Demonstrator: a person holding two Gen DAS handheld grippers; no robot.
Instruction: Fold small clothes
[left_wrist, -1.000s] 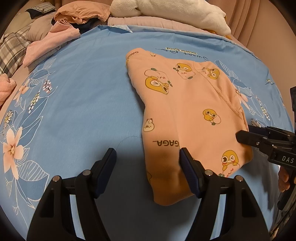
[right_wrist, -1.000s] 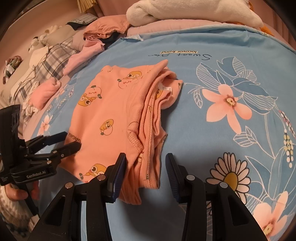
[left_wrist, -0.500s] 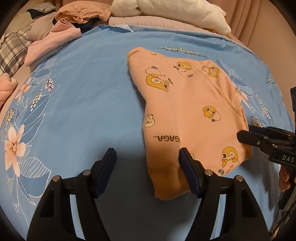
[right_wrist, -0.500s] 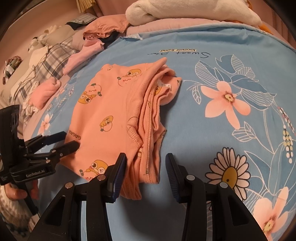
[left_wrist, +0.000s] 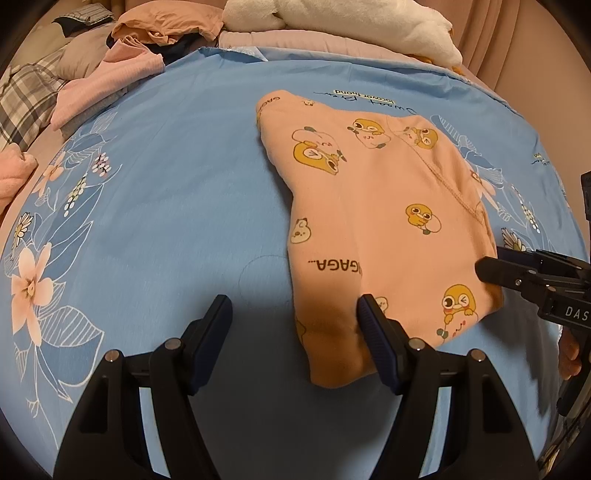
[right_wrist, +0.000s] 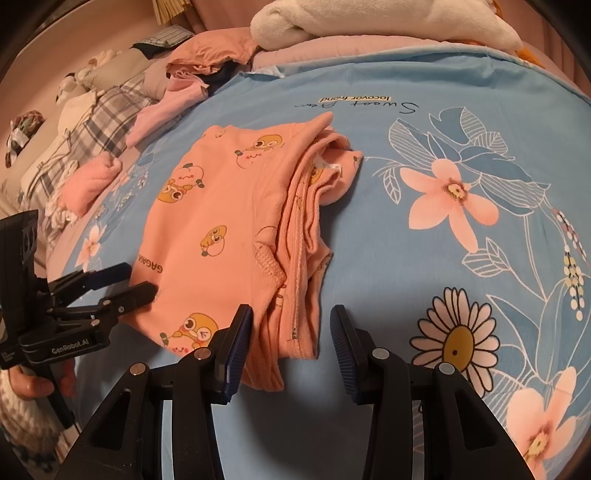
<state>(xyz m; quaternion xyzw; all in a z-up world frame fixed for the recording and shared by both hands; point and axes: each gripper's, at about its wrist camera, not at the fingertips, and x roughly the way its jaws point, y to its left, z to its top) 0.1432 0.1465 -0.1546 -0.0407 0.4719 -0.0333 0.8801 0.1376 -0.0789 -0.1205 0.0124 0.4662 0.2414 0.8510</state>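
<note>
Both hand-held grippers wide, empty: left hand-held gripper (left_wrist: 293, 314), right hand-held gripper (right_wrist: 291, 325). I pinch every layer of shirt (left_wrist: 373, 221) hem at lower frame before folding.

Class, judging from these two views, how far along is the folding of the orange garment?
Done: the garment lies folded lengthwise on the sheet, its layered edges stacked on the right side. In hand: nothing is gripped; the left gripper and right gripper are both open at its near end. Left: probably folding it once more, then the clothes pile.
</note>
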